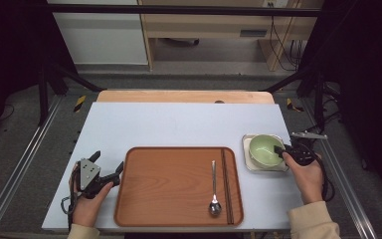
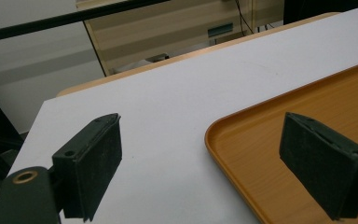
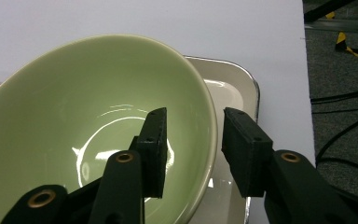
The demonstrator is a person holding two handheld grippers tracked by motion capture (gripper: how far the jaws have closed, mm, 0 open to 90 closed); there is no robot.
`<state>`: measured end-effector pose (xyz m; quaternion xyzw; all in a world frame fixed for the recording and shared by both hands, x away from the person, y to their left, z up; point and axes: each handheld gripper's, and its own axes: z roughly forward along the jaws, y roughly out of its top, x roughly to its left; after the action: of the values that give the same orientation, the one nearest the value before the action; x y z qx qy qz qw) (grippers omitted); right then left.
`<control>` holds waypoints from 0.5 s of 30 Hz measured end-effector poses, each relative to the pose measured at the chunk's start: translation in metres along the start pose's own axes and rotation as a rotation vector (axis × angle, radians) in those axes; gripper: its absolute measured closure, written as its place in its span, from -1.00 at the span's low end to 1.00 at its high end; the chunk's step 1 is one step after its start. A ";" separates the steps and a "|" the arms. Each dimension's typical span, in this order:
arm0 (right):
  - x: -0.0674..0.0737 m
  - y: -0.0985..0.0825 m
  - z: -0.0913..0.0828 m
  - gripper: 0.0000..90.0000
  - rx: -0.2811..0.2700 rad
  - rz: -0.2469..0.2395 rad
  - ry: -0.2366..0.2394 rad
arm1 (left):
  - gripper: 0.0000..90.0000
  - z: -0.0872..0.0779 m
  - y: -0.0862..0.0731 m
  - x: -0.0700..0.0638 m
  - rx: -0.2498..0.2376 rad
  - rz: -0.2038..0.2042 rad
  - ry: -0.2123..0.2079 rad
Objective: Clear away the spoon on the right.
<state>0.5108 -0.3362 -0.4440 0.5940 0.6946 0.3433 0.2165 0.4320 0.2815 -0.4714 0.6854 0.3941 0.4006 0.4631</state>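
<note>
Bowl (image 3: pixel 74 121), green: sits in a square dish (image 3: pixel 235 88) near the table's (image 1: pixel 179 124) right edge. My right gripper (image 3: pixel 193 149) straddles its rim, one jaw inside, one outside, a gap showing at each pad, not yet pinching. Right hand (image 1: pixel 306 172) reaches in from the right edge. Left gripper (image 2: pixel 205 163): jaws spread wide, empty, at the wooden tray's (image 2: pixel 261 135) left edge.

right tool (image 1: pixel 280 150) at green bowl (image 1: pixel 265 150) rim — on small tray (image 1: pixel 248 164) | left tool (image 1: pixel 108 167) beside wooden tray (image 1: pixel 174 189) — spoon (image 1: pixel 214 191), chopsticks (image 1: pixel 227 184)
</note>
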 end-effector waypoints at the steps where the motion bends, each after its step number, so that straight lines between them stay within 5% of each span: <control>1: 0.000 0.000 0.001 0.42 0.002 0.003 -0.001 | -0.72 0.000 0.000 0.000 0.000 0.000 0.000; 15: -0.003 0.001 0.008 0.82 0.031 0.032 0.001 | -0.72 0.001 0.000 -0.001 0.005 0.005 0.001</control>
<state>0.5179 -0.3374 -0.4490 0.6082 0.6902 0.3364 0.2015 0.4328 0.2801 -0.4721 0.6873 0.3936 0.4012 0.4602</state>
